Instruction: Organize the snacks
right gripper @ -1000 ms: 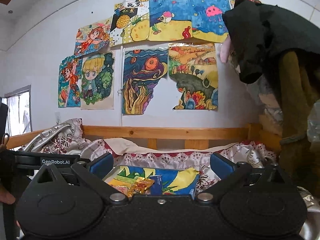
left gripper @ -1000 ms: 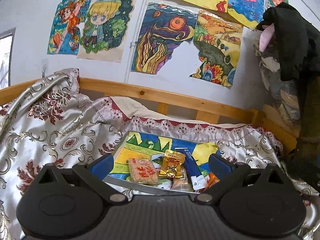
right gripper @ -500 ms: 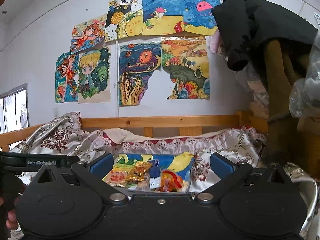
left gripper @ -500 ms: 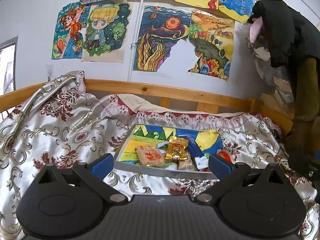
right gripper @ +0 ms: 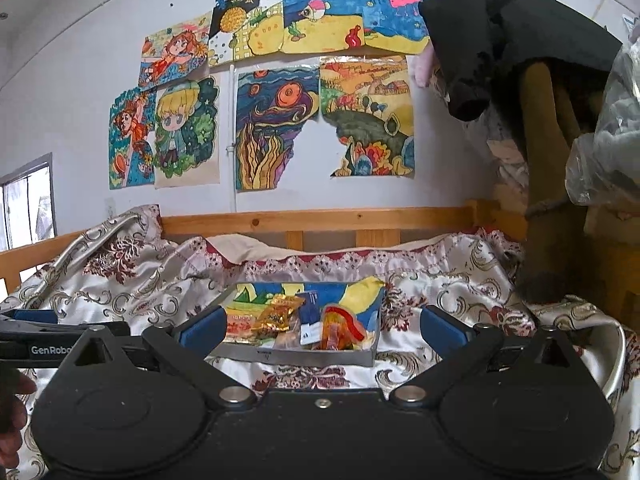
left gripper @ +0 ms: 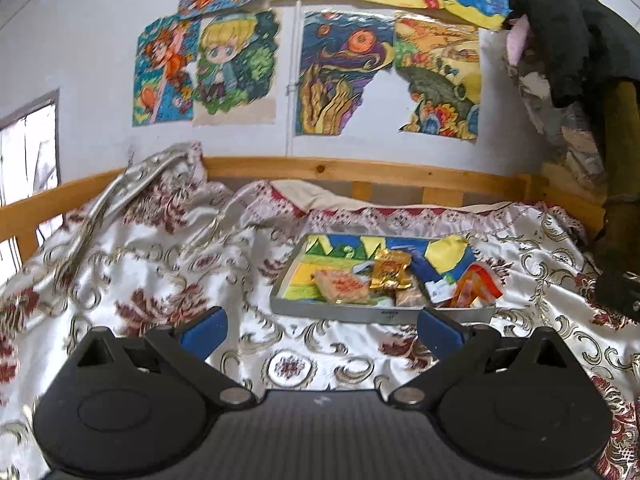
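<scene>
A shallow grey tray [left gripper: 376,314] [right gripper: 296,356] with a colourful painted liner lies on the bedspread. In it are several snacks: a gold foil packet [left gripper: 390,270] [right gripper: 278,314], a pink-orange wrapped biscuit [left gripper: 342,285], a blue-and-white pack [left gripper: 426,270] [right gripper: 310,314] and an orange-red packet [left gripper: 478,289] [right gripper: 340,328]. My left gripper [left gripper: 322,332] is open and empty, a short way in front of the tray. My right gripper [right gripper: 320,328] is also open and empty, with the tray seen between its fingers. The left gripper's body [right gripper: 44,342] shows at the right wrist view's left edge.
A silver and red floral bedspread [left gripper: 160,280] covers the bed, bunched up at the left. A wooden rail [left gripper: 360,168] runs along the wall behind. Dark clothes [right gripper: 500,32] and a plastic bag [right gripper: 608,140] hang at the right. A hand [right gripper: 12,412] is at the lower left.
Both grippers have pulled back from the tray and tilted down, so more bedspread shows in front of it. Both stay open and empty.
</scene>
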`<state>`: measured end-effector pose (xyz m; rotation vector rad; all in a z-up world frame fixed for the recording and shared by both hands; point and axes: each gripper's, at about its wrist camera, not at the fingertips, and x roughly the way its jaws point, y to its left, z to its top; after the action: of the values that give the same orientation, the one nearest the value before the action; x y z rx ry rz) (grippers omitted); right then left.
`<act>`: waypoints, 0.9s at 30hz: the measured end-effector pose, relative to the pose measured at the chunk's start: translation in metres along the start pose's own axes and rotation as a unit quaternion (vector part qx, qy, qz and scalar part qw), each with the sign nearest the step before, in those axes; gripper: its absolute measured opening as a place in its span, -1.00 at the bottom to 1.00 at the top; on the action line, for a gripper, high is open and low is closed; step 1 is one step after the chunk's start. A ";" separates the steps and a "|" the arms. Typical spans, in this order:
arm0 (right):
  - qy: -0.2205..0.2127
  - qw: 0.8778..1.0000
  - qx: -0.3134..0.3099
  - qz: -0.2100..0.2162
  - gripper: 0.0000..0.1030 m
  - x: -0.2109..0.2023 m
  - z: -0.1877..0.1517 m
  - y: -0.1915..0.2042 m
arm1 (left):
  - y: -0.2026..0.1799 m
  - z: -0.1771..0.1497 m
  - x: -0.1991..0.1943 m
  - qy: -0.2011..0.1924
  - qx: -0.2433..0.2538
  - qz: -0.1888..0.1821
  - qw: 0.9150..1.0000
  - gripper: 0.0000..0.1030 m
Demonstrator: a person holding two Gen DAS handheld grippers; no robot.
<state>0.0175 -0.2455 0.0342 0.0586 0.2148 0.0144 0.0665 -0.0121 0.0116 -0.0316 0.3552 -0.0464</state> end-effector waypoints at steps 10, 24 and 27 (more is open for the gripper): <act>0.028 1.000 -0.001 0.003 0.99 0.008 -0.016 0.004 | 0.014 -0.016 0.008 0.022 -0.008 0.011 1.000 0.99; 0.055 0.998 -0.005 0.007 0.99 0.017 -0.032 0.010 | 0.016 -0.023 0.012 0.023 -0.006 0.011 1.000 0.99; 0.059 0.998 -0.006 0.007 0.99 0.018 -0.034 0.011 | 0.017 -0.025 0.013 0.028 -0.008 0.012 1.000 0.99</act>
<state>0.0272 -0.2326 -0.0020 0.0467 0.3316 0.0338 0.0705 0.0032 -0.0168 -0.0414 0.4123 -0.0216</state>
